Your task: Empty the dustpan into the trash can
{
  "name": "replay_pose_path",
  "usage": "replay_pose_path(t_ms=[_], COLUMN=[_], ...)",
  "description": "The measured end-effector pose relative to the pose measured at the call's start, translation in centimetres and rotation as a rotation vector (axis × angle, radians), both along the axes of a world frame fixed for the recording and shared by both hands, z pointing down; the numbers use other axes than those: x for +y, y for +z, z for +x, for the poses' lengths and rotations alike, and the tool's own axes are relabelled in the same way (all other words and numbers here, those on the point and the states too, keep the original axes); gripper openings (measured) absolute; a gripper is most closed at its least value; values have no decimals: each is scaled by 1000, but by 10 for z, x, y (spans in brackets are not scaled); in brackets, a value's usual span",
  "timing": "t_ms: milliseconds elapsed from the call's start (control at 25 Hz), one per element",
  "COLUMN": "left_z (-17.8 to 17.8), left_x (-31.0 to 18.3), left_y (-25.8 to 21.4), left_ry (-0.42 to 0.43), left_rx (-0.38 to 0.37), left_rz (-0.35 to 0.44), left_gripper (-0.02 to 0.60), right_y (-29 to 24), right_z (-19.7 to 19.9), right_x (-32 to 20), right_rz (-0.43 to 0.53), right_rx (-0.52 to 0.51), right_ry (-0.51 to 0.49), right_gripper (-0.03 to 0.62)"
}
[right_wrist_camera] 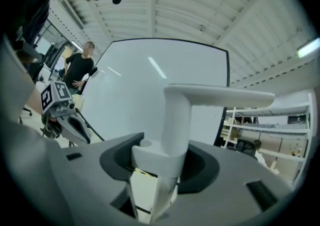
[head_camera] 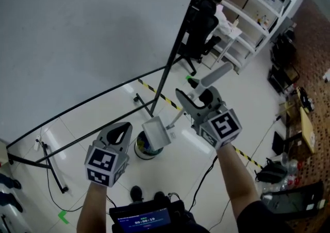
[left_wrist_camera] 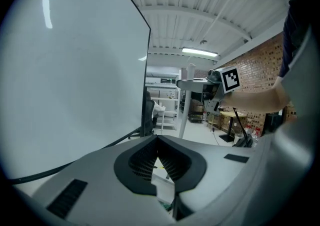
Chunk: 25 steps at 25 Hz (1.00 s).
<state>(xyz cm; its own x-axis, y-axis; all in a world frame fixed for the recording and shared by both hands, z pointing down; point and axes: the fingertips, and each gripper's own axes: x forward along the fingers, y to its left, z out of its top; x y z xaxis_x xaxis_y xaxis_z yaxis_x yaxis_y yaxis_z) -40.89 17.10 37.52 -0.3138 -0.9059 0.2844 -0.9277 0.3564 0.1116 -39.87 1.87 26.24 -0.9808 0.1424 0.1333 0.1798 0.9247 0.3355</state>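
White floor tiles (head_camera: 180,172) carry the trash can (head_camera: 141,152). The dustpan (head_camera: 156,133) hangs tilted just above its rim, its long handle running up-right into the right gripper (head_camera: 190,100), which is clamped on it. The left gripper (head_camera: 122,130), beside the can, is closed and empty.

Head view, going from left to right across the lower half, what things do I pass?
Green tape mark → left gripper → dustpan → right gripper, shut on the dustpan's handle.

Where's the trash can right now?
Head view, centre: the trash can stands under the dustpan, just right of the left gripper.
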Motion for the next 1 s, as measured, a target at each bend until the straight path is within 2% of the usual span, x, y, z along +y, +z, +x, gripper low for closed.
replay_pose_path(t_ms=[160, 560, 680, 880, 1000], left_z=[3, 25, 43, 94, 109], left_x=[-6, -44, -66, -92, -125], left_y=[-10, -40, -42, -31, -29], left_ry=[35, 175, 236, 333, 413], left_rx=[2, -1, 7, 43, 16], left_rz=[29, 92, 103, 82, 82], left_gripper=[-9, -9, -9, -9, -9], right_y=[-29, -85, -87, -75, -70], right_z=[10, 60, 88, 138, 163], right_x=[-2, -31, -47, -60, -85], right_rz=[-35, -108, -134, -173, -186], right_rx=[-43, -85, -88, -67, -79], right_ry=[13, 119, 167, 217, 279], right_gripper=[213, 213, 213, 212, 213])
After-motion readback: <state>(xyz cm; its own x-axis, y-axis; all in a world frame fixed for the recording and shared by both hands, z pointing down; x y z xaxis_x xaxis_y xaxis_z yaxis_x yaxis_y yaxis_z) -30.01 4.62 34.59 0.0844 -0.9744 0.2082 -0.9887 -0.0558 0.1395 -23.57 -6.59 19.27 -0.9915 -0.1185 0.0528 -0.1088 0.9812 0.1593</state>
